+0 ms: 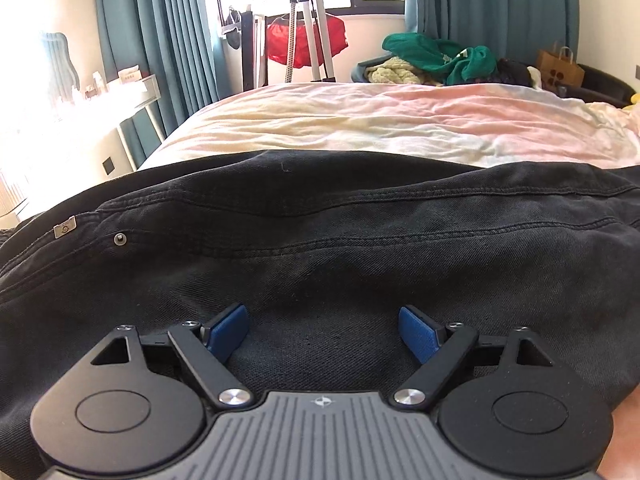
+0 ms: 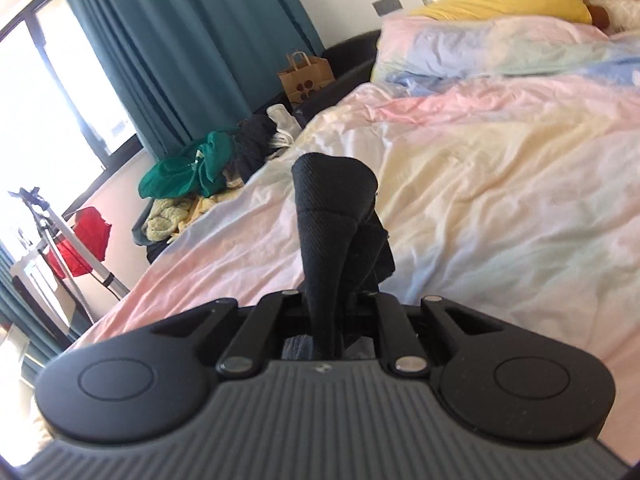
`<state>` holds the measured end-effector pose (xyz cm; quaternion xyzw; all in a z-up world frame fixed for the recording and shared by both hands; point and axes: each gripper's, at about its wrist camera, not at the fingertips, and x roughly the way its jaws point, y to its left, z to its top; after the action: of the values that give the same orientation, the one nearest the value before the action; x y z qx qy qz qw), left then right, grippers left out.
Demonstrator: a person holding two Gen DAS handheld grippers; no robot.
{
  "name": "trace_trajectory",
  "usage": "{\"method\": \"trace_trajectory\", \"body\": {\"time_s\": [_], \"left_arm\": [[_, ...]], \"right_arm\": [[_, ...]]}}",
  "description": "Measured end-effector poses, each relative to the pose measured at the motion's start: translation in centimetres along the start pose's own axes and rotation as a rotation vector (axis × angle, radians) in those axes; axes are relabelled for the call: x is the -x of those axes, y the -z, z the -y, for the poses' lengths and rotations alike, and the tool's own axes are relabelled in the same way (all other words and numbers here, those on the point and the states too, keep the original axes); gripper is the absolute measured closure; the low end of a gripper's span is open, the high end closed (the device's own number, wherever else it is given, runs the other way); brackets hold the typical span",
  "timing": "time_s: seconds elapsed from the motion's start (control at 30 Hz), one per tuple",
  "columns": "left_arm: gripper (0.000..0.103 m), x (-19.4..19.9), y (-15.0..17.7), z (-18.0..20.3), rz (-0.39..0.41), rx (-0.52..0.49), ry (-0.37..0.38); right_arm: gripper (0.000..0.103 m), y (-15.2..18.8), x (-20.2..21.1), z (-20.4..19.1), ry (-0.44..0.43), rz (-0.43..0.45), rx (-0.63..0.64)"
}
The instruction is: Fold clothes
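Black jeans (image 1: 320, 232) lie spread across the near side of the bed, with seams, a rivet and a small metal tag showing at the left. My left gripper (image 1: 324, 334) hovers just over the dark denim, its blue pads (image 1: 228, 330) wide apart and open, with nothing pinched between them. In the right wrist view my right gripper (image 2: 340, 300) is shut on a bunched fold of black fabric (image 2: 332, 200), which stands up in front of the camera above the bed. The view there is tilted.
A pastel pink, yellow and blue duvet (image 1: 380, 120) covers the bed. A heap of clothes with a green garment (image 1: 436, 56) sits at the far edge, next to a brown paper bag (image 1: 560, 68). A stand with red fabric (image 1: 308, 40) stands by the window. Pillows (image 2: 500, 40) lie at the head.
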<state>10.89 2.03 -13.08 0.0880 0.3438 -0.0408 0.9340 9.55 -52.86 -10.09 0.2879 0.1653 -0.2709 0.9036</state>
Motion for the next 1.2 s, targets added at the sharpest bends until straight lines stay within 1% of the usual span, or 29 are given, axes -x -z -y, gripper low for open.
{"method": "trace_trajectory", "body": {"time_s": [0.1,0.17,0.23,0.33,0.37,0.47,0.53,0.57,0.6,0.67,0.77,0.8,0.9,0.97,1.0,1.03,1.1,1.13,1.2], "left_arm": [[0.018,0.7,-0.5,-0.8,0.014,0.035,-0.001],[0.018,1.4,-0.9,-1.5,0.029,0.070,0.006],[0.018,2.5,-1.4,-2.4,0.054,0.116,0.010],[0.018,4.4,-2.1,-4.2,0.104,0.191,-0.011],[0.018,5.0,-2.3,-5.1,0.117,0.226,-0.013],[0.018,6.6,-2.6,-7.4,0.134,0.318,-0.022],[0.018,7.3,-2.6,-8.8,0.136,0.362,-0.015],[0.018,7.6,-2.6,-9.5,0.133,0.380,-0.010],[0.018,7.9,-2.5,-10.1,0.130,0.398,-0.005],[0.018,8.4,-2.3,-11.1,0.125,0.434,0.005],[0.018,9.0,-2.0,-12.4,0.123,0.481,0.031],[0.018,9.1,-2.0,-12.6,0.123,0.488,0.039],[0.018,9.1,-2.3,-12.5,0.126,0.488,0.050],[0.018,9.2,-2.3,-11.8,0.128,0.458,0.050],[0.018,9.3,-2.3,-11.3,0.129,0.435,0.049],[0.018,9.5,-2.3,-10.9,0.130,0.411,0.048],[0.018,9.9,-2.1,-9.9,0.137,0.364,0.050],[0.018,10.2,-2.0,-9.4,0.143,0.341,0.053],[0.018,10.8,-1.7,-8.6,0.152,0.306,0.057]], "right_arm": [[0.092,-0.4,2.9,-6.6,-0.065,0.081,0.199],[0.092,0.7,5.1,-11.1,-0.119,0.136,0.348],[0.092,3.5,7.6,-15.7,-0.197,0.191,0.534],[0.092,10.1,10.6,-19.9,-0.313,0.241,0.783],[0.092,12.8,11.4,-20.8,-0.354,0.238,0.859],[0.092,21.9,13.0,-22.5,-0.474,0.167,1.076],[0.092,27.3,13.1,-22.8,-0.501,0.075,1.191],[0.091,29.7,12.9,-22.9,-0.492,0.027,1.235],[0.091,31.5,12.7,-22.9,-0.477,0.003,1.263],[0.091,32.9,12.6,-22.7,-0.439,0.017,1.268],[0.091,31.4,13.3,-23.6,-0.444,0.018,1.197],[0.091,31.0,13.4,-23.7,-0.450,0.008,1.170],[0.090,30.3,13.4,-23.7,-0.475,-0.060,1.085],[0.089,30.9,13.1,-23.4,-0.482,-0.116,1.077],[0.088,31.5,13.0,-23.0,-0.489,-0.122,1.086],[0.088,32.0,13.0,-22.7,-0.502,-0.100,1.094],[0.086,31.6,12.8,-22.4,-0.522,-0.105,1.051],[0.082,31.1,12.7,-22.3,-0.536,-0.124,1.010],[0.071,30.2,12.6,-22.1,-0.574,-0.166,0.932]]}}
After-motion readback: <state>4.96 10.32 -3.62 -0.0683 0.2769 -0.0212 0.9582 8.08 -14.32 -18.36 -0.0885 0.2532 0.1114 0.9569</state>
